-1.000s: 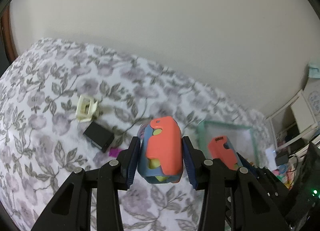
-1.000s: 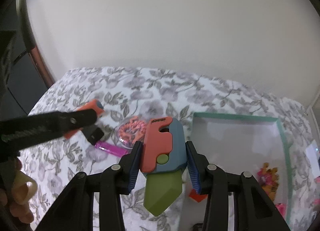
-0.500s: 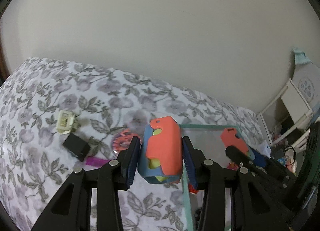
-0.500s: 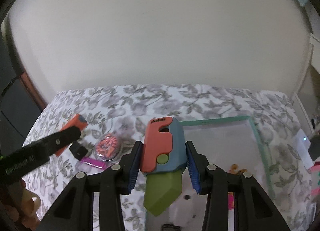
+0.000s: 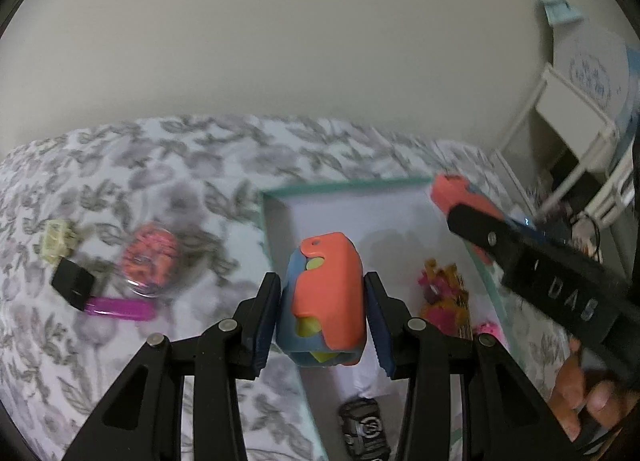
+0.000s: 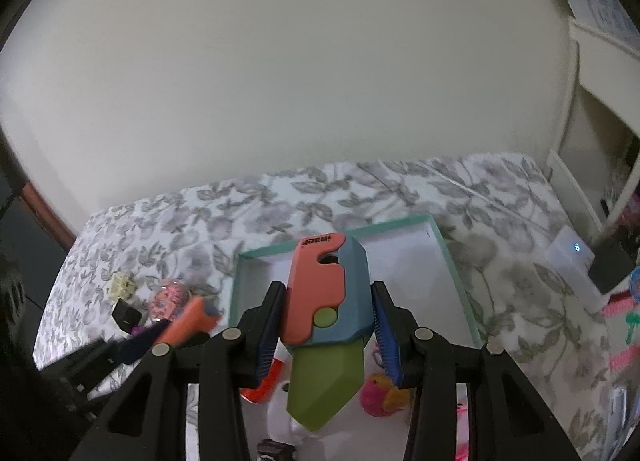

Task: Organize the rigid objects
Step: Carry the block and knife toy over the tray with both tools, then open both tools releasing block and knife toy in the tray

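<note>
My left gripper (image 5: 322, 301) is shut on a closed orange and blue toy knife (image 5: 332, 285), hanging over the left side of a teal-rimmed white box (image 5: 340, 186) on the floral bedspread. My right gripper (image 6: 327, 301) is shut on a second orange and blue toy knife (image 6: 316, 293) whose green blade (image 6: 324, 385) points back toward the camera, above the same box (image 6: 264, 252). In the left wrist view the right gripper's finger (image 5: 520, 257) crosses the box's right rim, with a hand (image 5: 580, 389) below it.
Left of the box lie a cream clip (image 5: 56, 243), a black block (image 5: 72, 285), a magenta stick (image 5: 120, 308) and a round pink disc (image 5: 150, 257). Inside the box are a pink and yellow toy (image 5: 444, 293) and a small black item (image 5: 364, 427). White furniture (image 5: 576, 121) stands right.
Both grippers have swung right, from over the bedspread to over the box, each rolling a little. The loose items have slid left in view. Both grips are unchanged.
</note>
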Tool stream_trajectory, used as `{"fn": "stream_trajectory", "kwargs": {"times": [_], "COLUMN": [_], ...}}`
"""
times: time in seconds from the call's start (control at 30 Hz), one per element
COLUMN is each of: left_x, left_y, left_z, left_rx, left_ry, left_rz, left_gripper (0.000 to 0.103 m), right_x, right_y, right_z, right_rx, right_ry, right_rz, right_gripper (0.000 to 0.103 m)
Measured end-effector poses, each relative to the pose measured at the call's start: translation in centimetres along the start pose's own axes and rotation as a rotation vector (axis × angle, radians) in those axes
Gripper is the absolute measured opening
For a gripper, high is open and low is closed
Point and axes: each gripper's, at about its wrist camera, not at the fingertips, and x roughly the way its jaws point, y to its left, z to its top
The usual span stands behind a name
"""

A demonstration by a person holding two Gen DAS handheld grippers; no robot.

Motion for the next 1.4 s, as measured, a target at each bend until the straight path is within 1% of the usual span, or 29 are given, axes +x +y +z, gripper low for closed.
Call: {"fn": "stream_trajectory", "kwargs": {"times": [0.2, 0.47, 0.7, 1.1, 1.33, 1.4], "left_x": [2.3, 3.7, 4.3, 4.8, 4.8, 4.8], "left_y": [-1.0, -0.6, -0.5, -0.8, -0.6, -0.6], "left_z": [-1.2, -1.9, -2.1, -2.3, -2.2, -2.2], "left_rx": [0.019, 0.007, -0.001, 0.018, 0.007, 0.013], "left_ry": [0.046, 0.069, 0.076, 0.084, 0.089, 0.089], "left_rz": [0.006, -0.005, -0.009, -0.001, -0.011, 0.001], "left_gripper": [0.044, 0.044, 0.044, 0.044, 0.044, 0.044], "right_x": [1.6, 3.6, 4.7, 6.5, 6.5, 6.5], "right_y": [-1.8, -1.2, -0.5, -0.7, -0.5, -0.5], "right_z": [-0.7, -1.9, -2.6, -3.5, -3.5, -3.5], "right_rx": [0.039, 0.016, -0.006, 0.014, 0.010, 0.011], "right_ry": [0.046, 0.099, 0.127, 0.183, 0.185, 0.189], "right_rz": [-0.010, -0.010, -0.021, -0.030, -0.033, -0.034], "right_gripper": [0.045, 0.045, 0.046, 0.046, 0.046, 0.046]}}
